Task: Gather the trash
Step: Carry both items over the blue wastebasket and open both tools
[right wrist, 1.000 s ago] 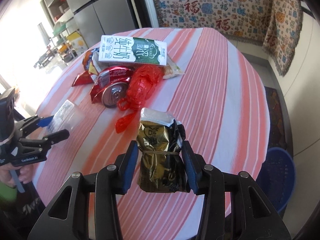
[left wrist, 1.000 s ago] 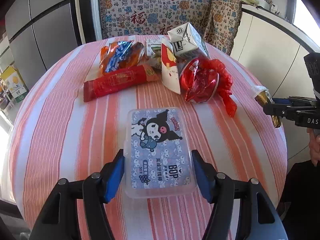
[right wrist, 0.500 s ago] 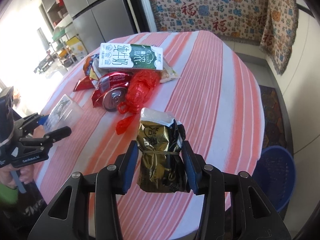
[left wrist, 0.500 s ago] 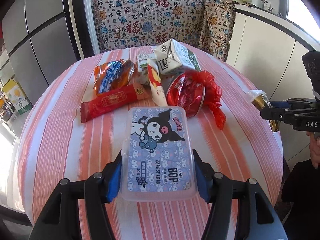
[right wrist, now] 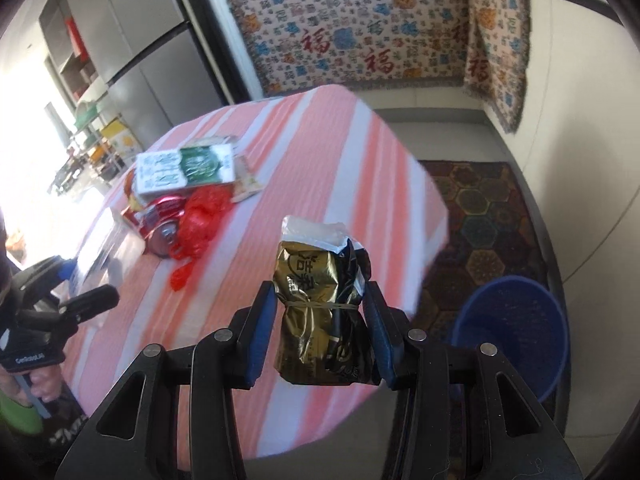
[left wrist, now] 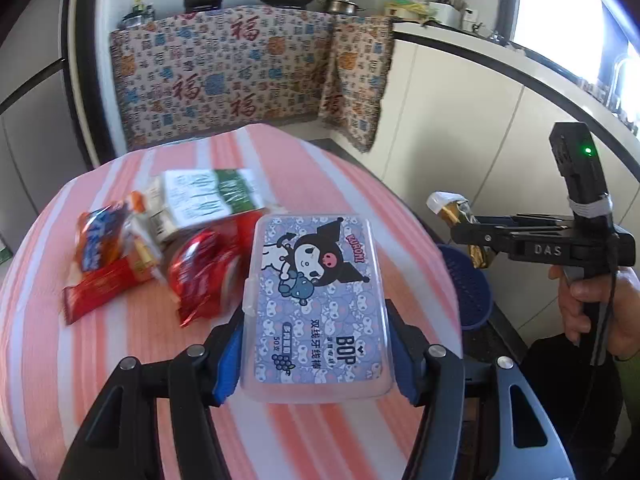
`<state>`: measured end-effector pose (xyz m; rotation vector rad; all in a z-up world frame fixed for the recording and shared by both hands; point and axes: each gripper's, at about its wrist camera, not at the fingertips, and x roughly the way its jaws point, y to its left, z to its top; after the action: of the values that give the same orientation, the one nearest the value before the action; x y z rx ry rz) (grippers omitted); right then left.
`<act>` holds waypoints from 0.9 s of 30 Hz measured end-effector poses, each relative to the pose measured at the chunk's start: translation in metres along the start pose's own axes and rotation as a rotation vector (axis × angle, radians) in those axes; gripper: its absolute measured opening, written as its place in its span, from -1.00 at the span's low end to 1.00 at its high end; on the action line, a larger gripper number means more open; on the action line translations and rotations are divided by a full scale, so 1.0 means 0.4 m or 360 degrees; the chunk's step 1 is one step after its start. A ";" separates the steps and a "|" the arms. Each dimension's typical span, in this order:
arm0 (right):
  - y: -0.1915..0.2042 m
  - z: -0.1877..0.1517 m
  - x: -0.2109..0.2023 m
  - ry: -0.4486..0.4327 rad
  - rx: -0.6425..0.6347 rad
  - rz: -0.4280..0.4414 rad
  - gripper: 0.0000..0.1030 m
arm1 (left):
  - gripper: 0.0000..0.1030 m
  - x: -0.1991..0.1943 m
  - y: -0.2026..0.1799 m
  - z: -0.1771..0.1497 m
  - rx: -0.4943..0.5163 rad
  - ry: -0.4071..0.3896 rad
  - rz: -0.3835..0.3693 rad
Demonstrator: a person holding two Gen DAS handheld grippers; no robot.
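Above the striped table (left wrist: pixel 120 360), near its edge on the side of the blue bin (right wrist: pixel 516 320), two items are carried at once. A clear plastic box (left wrist: pixel 316 308) w/ a cartoon label is clamped between the pads of the left gripper (left wrist: pixel 316 356), jaws roughly half spread, box tilted & clear of the cloth. A gold foil packet (right wrist: pixel 320 312), rubber-banded, is pinched in the right gripper (right wrist: pixel 320 328), jaws set narrower, packet upright. A sec ago the box lay flat on the table w/ the left jaws a touch wider round it; since then it has been gripped & lifted, and both views have been swung toward the bin, which now shows on the floor just past the table edge, well below & to the right of the packet. The packet's grip is unchanged. Meaning for the task: pickup looks done for both pieces; carry-to-bin is judged as the current step, release next. Left behind on the table, far side from the bin: milk carton (right wrist: pixel 184 168), crushed red can (right wrist: pixel 162 232), red plastic wrap (right wrist: pixel 204 216), red snack wrappers (left wrist: pixel 104 284) — more trips needed.
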<state>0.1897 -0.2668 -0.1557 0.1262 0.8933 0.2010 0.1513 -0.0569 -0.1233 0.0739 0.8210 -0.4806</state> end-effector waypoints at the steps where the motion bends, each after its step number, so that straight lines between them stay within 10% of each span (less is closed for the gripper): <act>1: -0.048 0.003 -0.015 -0.0011 0.0051 -0.0035 -0.12 | 0.21 0.013 -0.031 0.017 0.0026 0.0001 -0.0041; 11: -0.413 -0.023 -0.092 -0.0007 0.0408 -0.0264 -0.12 | 0.21 0.271 -0.345 0.170 0.0207 0.0112 -0.0401; 27: -0.713 -0.086 0.020 0.0118 0.0733 -0.0272 -0.11 | 0.21 0.714 -0.580 0.203 0.0237 0.0378 -0.0501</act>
<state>0.2022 -0.5417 -0.2381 0.4706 1.0075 -0.1641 0.2709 -0.3927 -0.2453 0.1426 1.0346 -0.8418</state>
